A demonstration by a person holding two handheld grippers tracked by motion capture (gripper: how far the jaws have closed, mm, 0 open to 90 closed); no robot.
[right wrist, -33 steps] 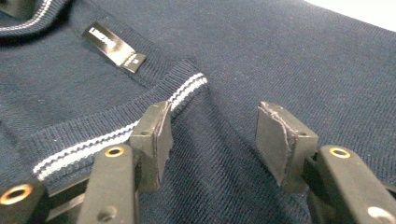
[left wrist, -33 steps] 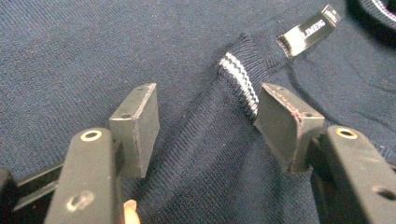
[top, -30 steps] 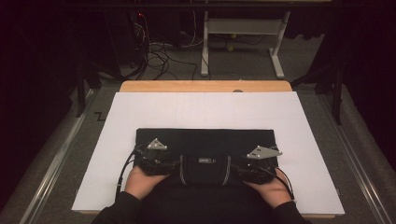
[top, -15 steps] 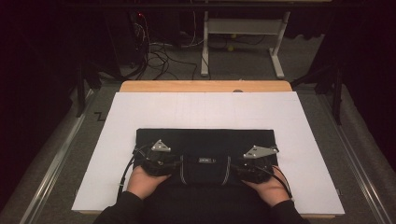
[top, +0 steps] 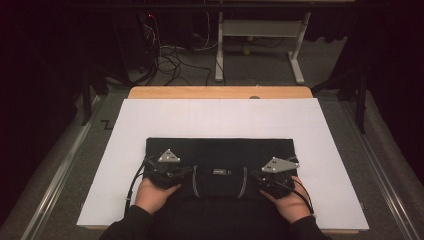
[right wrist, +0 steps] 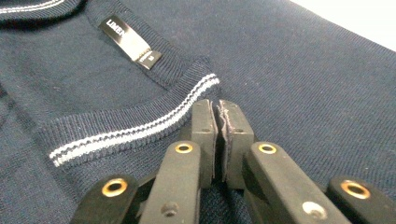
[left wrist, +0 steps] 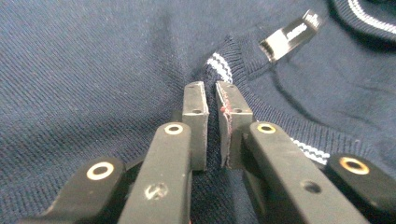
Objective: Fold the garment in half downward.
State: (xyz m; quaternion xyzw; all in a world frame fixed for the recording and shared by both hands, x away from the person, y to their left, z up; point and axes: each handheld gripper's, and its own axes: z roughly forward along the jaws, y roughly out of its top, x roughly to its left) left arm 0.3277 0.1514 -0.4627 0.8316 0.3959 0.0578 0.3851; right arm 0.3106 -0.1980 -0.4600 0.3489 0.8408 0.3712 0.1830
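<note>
Sweater (top: 220, 160): dark knit, folded flat on the white surface (top: 320, 130). Soft, light, limp; it sags unless lifted at two points. Left hand-held gripper (left wrist: 212, 100) and right hand-held gripper (right wrist: 217, 116), having just closed, pinch the fabric beside the striped collar (right wrist: 140, 128).

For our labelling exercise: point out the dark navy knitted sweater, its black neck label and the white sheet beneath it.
dark navy knitted sweater (top: 220, 150), high view, far flat panel.
black neck label (right wrist: 130, 43), right gripper view, label's middle.
white sheet (top: 220, 117), high view, bare far part.
</note>
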